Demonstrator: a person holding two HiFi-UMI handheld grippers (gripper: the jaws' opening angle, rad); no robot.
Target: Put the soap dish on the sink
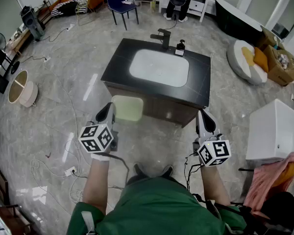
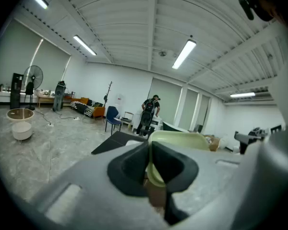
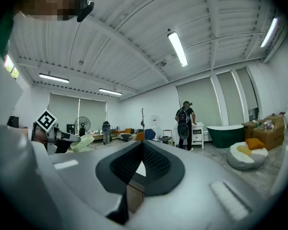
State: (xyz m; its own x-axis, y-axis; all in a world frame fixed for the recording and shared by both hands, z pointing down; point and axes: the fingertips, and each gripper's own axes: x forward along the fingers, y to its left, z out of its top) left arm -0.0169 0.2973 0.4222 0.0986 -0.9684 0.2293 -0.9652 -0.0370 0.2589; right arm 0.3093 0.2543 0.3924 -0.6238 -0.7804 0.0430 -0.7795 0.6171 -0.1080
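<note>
"Where the left gripper [image 2: 150,163] closes its fingers, what do they bite?"

"The rim of a pale green, rounded-square plastic soap dish [image 2: 180,139], clamped tight. It hangs just before the near left corner of the black-topped, white-basined sink [image 1: 118,62]."

"And the right gripper [image 3: 140,153]?"

"Closed on nothing, before the sink's near right corner. Its cube [image 1: 214,153] shows black-and-white square markers. A small bottle [image 1: 180,48] by the sink's black tap [image 1: 162,37] has a label too small to read."
</note>
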